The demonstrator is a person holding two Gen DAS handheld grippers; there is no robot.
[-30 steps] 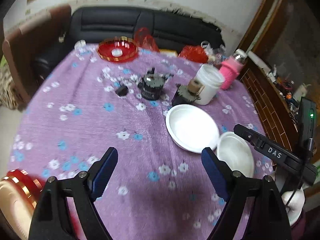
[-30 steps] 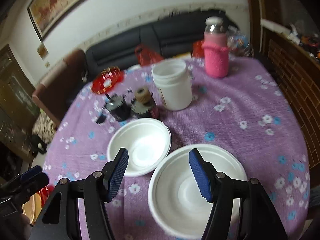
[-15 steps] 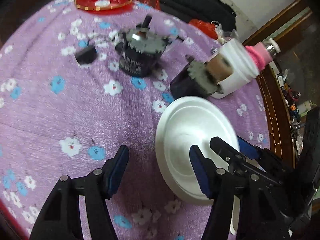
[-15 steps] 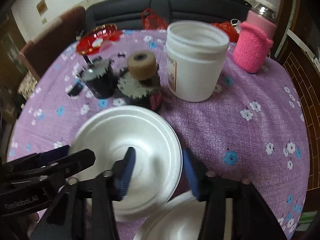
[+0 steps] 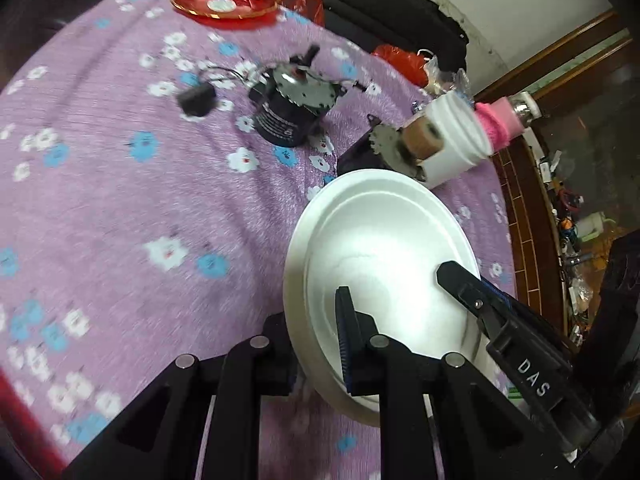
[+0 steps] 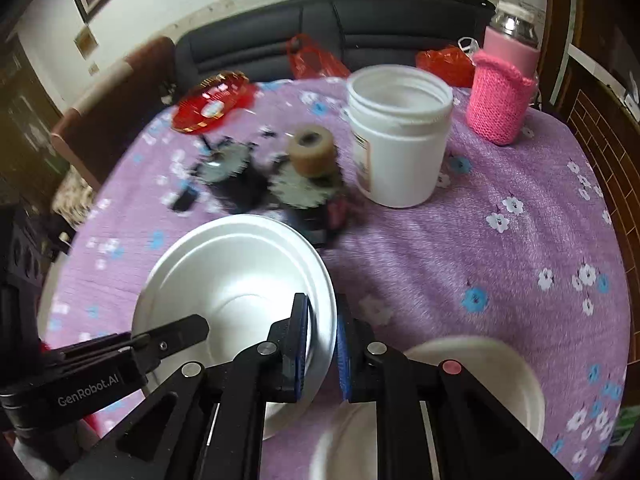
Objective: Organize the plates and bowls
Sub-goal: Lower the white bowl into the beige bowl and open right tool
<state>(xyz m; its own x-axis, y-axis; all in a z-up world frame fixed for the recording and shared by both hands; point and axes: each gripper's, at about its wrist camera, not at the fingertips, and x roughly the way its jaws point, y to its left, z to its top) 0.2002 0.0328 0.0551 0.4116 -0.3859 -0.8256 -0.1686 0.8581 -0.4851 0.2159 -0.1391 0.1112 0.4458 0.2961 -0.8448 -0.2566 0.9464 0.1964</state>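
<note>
White foam bowl [image 5: 380, 252] sits on the purple floral table [image 5: 120, 200]. Left gripper [image 5: 316, 344] jaws pinch its near-left rim; right gripper [image 6: 322, 344] jaws pinch the opposite rim. Second white bowl [image 6: 480, 368] lies just beside, lower right. Bowl's far edge nearly touches a geared motor [image 6: 308, 184]; white jar [image 6: 400, 132] behind it. Open cloth to the right.

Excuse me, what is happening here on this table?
A person with two handheld grippers is sorting dishes. Both the left gripper and the right gripper are closed on the rim of one white foam bowl above the purple flowered tablecloth. Another white foam bowl sits beside it.
</note>
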